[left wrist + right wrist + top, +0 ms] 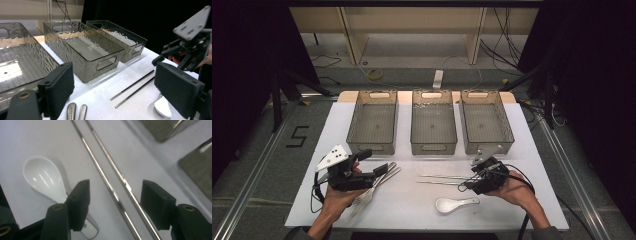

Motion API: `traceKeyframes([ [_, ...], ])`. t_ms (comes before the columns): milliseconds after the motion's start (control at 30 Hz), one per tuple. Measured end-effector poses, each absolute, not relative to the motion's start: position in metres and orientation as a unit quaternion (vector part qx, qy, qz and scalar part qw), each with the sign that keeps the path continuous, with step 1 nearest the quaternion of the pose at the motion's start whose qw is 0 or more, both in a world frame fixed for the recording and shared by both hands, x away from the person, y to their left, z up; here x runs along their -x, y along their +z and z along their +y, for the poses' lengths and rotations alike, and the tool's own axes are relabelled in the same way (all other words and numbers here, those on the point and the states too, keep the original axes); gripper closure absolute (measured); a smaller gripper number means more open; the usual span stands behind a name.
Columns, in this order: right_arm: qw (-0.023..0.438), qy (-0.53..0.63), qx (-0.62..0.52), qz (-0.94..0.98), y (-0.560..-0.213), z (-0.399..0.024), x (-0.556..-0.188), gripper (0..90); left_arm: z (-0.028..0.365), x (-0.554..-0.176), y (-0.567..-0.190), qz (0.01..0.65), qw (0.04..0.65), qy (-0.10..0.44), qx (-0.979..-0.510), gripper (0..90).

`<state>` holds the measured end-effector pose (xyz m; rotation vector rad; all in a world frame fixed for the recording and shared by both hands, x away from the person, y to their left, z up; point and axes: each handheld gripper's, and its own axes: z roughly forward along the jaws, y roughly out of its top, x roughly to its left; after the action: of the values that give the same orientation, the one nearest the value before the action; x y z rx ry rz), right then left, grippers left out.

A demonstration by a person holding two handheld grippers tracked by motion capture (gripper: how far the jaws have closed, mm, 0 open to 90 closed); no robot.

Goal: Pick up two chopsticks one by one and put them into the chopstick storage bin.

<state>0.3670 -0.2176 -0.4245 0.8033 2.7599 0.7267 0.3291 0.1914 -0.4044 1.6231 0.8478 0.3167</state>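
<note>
Two metal chopsticks (442,179) lie side by side on the white mat, and a white ceramic spoon (454,204) rests just in front of them. My right gripper (469,182) is over the chopsticks' right ends. In the right gripper view it (113,195) is open and straddles both chopsticks (100,170) with gaps beside the pads, while the spoon (43,177) lies outside its left jaw. My left gripper (372,161) is open and hovers above several metal utensils (384,175). Nothing sits between its wide jaws (115,82).
Three translucent grey bins stand in a row at the back of the mat: left (373,122), middle (433,125), right (487,122). The mat's front edge (422,226) is close to the hands. Metal handles (75,111) show below the left jaws.
</note>
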Motion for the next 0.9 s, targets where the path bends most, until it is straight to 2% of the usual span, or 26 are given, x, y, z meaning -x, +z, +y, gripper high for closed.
traceKeyframes([
  [467,0.059,0.144,-0.253,0.955,-0.449,-0.208,-0.387,61.3,0.19,-0.329,-0.405,0.364,0.597,0.135,-0.702,15.5],
  [900,0.045,0.112,-0.223,0.967,-0.455,-0.2,-0.392,73.9,0.19,-0.329,-0.405,0.361,0.595,0.136,-0.705,15.6],
])
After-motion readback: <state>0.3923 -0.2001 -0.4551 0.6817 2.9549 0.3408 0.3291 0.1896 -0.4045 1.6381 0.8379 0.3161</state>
